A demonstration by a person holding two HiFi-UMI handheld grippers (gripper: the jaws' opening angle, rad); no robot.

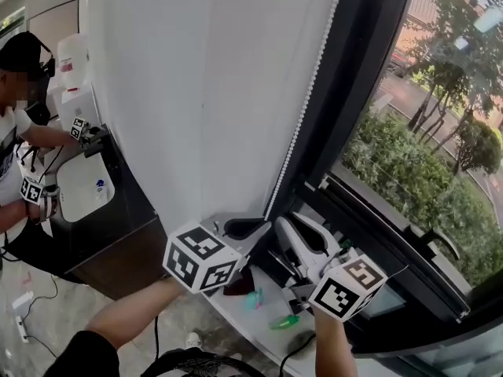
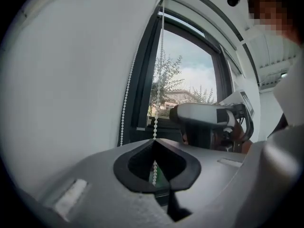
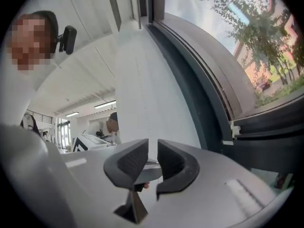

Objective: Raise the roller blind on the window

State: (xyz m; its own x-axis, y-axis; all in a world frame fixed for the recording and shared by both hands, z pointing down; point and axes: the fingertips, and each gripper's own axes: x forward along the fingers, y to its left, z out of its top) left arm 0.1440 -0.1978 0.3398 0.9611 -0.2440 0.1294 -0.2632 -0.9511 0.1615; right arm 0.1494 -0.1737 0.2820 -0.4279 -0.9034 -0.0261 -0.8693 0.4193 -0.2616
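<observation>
Left gripper view shows my left gripper [image 2: 154, 140] clenched on the bead chain [image 2: 156, 103]: the jaw tips meet around it, and it runs on through the hollow between the pads. Just beside it, on its right, my right gripper [image 3: 152, 148] grasps nothing, its jaws a little apart and pointing up along the white roller blind [image 3: 147, 80]. Further on, the blind hangs down close to the white sill [image 1: 232, 305], the chain rises along the dark window frame [image 2: 142, 80], and behind the glass stand green trees [image 1: 440, 69].
</observation>
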